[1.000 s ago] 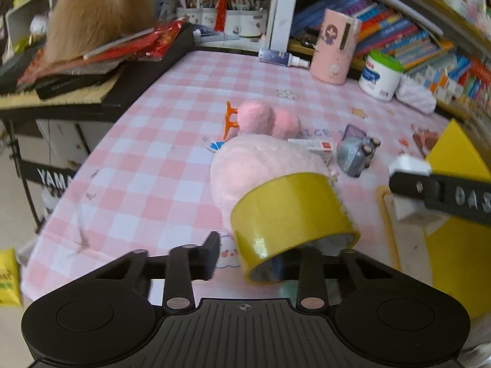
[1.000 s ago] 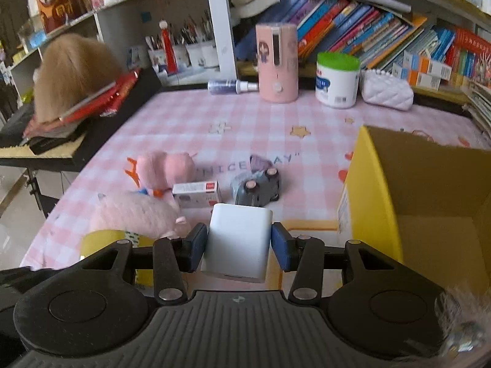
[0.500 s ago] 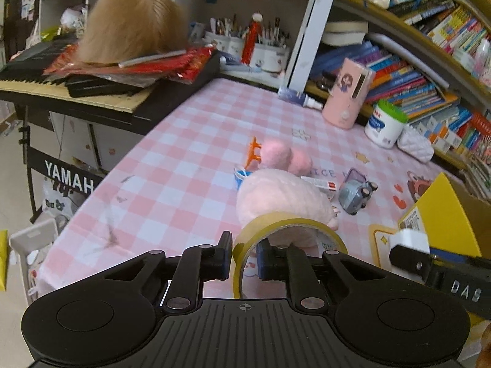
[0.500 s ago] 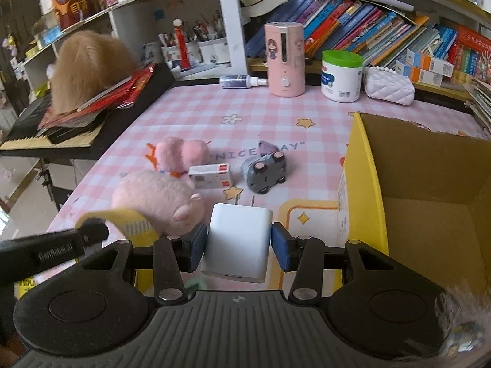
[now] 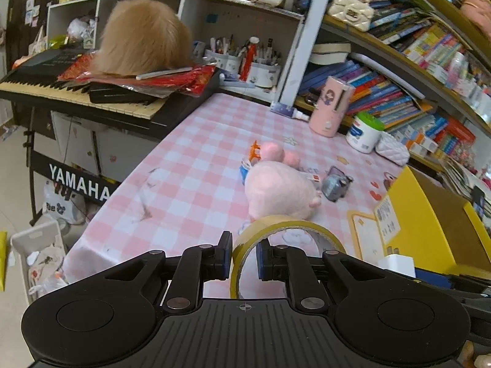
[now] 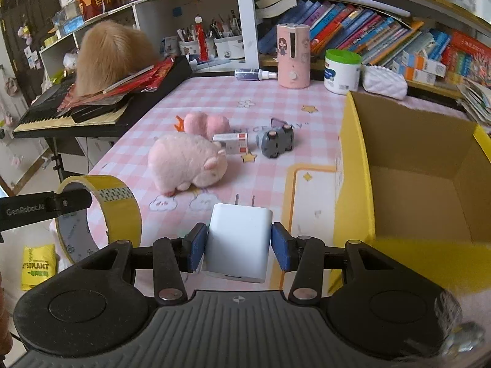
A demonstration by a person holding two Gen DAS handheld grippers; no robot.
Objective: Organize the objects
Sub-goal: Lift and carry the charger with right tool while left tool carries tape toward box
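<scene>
My left gripper [image 5: 244, 257] is shut on the wall of a yellow tape roll [image 5: 294, 225] and holds it above the table's near edge; the roll also shows in the right wrist view [image 6: 119, 211]. My right gripper [image 6: 237, 245] is shut on a white plug charger [image 6: 237, 239], held in the air left of the open yellow cardboard box [image 6: 356, 165]. On the pink checked tablecloth [image 6: 270, 104] lie a pink plush pig [image 6: 187, 162], a smaller pink plush [image 6: 205, 122], a small white and red box [image 6: 231, 142] and a grey toy car [image 6: 276, 142].
A pink canister [image 6: 293, 58], a white jar with a green lid [image 6: 342, 70] and a white quilted pouch [image 6: 385, 81] stand at the table's back. A keyboard [image 5: 76, 92] piled with things juts over the left side. Bookshelves [image 6: 383, 30] run behind.
My left gripper closed on the tape roll, lifted it and drew back toward the near edge. My right gripper rose with the charger, nearer to the box.
</scene>
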